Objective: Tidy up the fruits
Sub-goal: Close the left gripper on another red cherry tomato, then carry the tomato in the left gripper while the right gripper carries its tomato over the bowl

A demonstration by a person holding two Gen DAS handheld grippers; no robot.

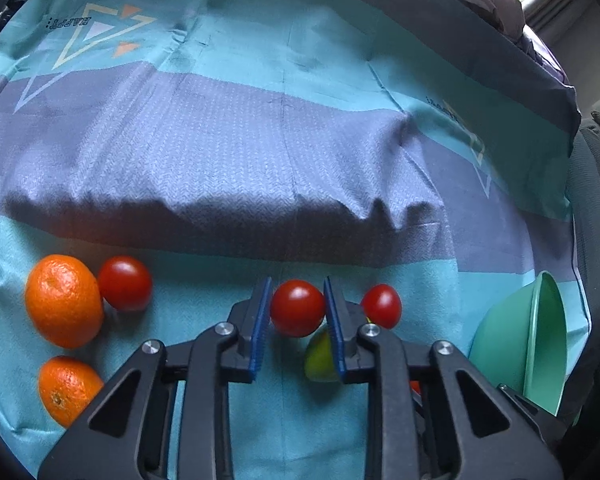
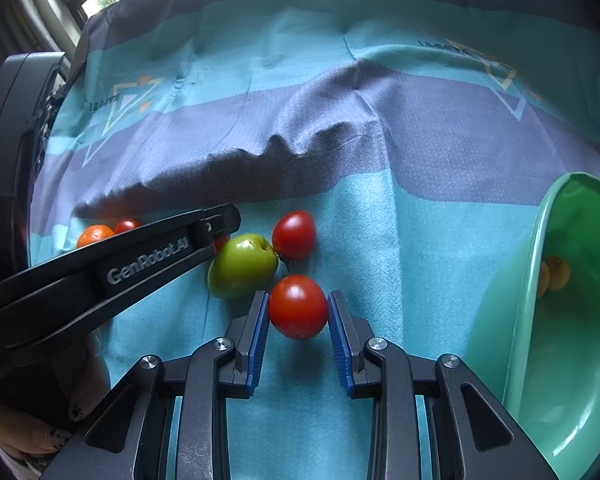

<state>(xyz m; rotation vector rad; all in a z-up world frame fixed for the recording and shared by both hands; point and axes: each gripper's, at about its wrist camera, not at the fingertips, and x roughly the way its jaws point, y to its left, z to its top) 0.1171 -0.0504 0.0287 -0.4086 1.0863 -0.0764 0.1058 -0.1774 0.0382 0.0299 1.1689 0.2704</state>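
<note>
Left gripper [image 1: 297, 308] pinches a tomato [image 1: 297, 307]; right gripper [image 2: 298, 308] is narrowed, pads touching another tomato [image 2: 298, 306]. Green bowl [image 2: 540, 248] holds possibly oranges [image 2: 556, 274].

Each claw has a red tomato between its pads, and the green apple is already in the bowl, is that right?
No. The green apple is not in the bowl; the right wrist view shows it on the cloth. The left claw does have a red tomato between its pads, and the right claw a second tomato.
</note>
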